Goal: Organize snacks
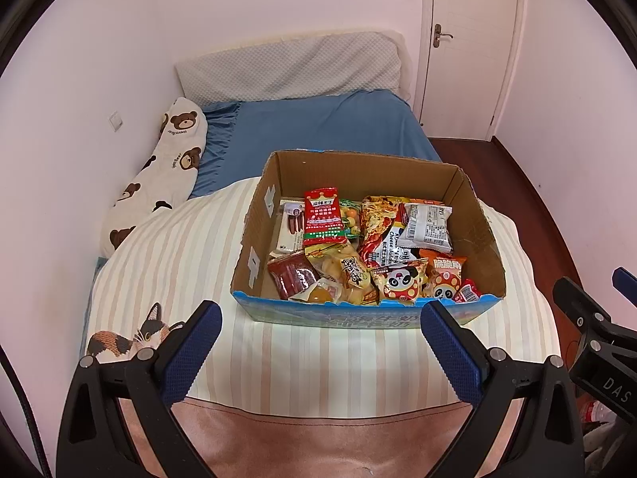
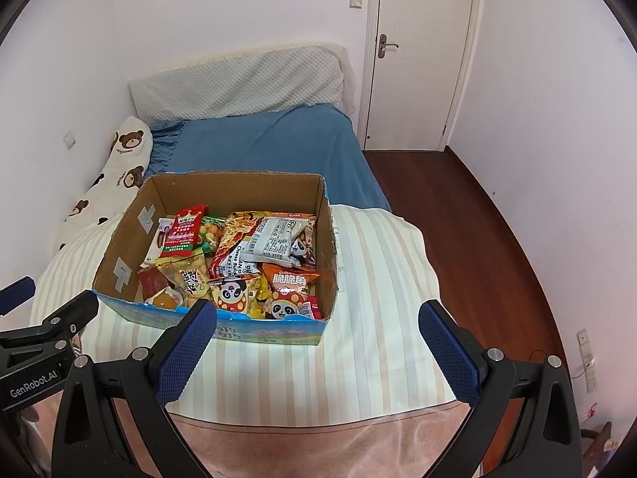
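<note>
An open cardboard box (image 1: 473, 215) with a blue printed front stands on a striped blanket on the bed; it also shows in the right wrist view (image 2: 119, 239). It holds several snack packets: a red packet (image 1: 321, 217), a grey-white packet (image 1: 426, 225), an orange packet (image 1: 444, 269), panda packets (image 1: 400, 281). My left gripper (image 1: 320, 320) is open and empty, just in front of the box's near wall. My right gripper (image 2: 317, 320) is open and empty, near the box's front right corner. The right gripper's body shows at the left wrist view's right edge (image 1: 593, 330).
The striped blanket (image 1: 191, 247) covers the near bed, with a blue sheet (image 1: 318, 127) beyond. A bear-print pillow (image 1: 159, 171) lies along the left wall. Wooden floor (image 2: 477, 239) and a closed door (image 2: 422, 51) are at the right.
</note>
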`<state>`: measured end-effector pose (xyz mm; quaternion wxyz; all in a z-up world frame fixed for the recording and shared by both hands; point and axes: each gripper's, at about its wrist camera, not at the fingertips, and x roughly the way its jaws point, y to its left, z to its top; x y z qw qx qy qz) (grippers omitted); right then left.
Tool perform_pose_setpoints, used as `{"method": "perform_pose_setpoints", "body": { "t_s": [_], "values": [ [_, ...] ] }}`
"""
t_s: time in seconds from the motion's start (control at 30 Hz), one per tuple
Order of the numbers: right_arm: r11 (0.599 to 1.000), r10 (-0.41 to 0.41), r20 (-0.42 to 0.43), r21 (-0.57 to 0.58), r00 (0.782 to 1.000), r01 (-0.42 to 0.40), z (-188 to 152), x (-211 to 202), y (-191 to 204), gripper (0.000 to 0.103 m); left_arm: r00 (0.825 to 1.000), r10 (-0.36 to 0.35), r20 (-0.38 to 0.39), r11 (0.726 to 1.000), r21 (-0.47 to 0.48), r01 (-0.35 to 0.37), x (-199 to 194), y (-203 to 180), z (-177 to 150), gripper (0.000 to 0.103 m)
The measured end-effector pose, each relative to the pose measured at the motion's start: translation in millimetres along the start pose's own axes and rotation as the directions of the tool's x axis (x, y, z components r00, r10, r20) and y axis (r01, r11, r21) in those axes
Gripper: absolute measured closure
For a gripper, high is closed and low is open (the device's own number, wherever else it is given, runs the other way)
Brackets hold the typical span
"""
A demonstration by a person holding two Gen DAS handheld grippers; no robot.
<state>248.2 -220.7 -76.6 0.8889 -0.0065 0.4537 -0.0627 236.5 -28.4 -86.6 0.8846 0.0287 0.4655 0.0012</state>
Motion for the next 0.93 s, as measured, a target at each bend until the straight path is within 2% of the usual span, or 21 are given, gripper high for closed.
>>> {"method": "perform_pose_setpoints", "body": {
  "t_s": [0.93],
  "values": [
    [1.0, -0.002, 0.007, 0.0, 1.0, 0.002, 0.8, -5.4, -2.3, 0.0, 1.0, 0.013, 0.013, 1.0, 0.003, -0.013, -6.7, 0.5, 1.0, 0.001]
  ]
}}
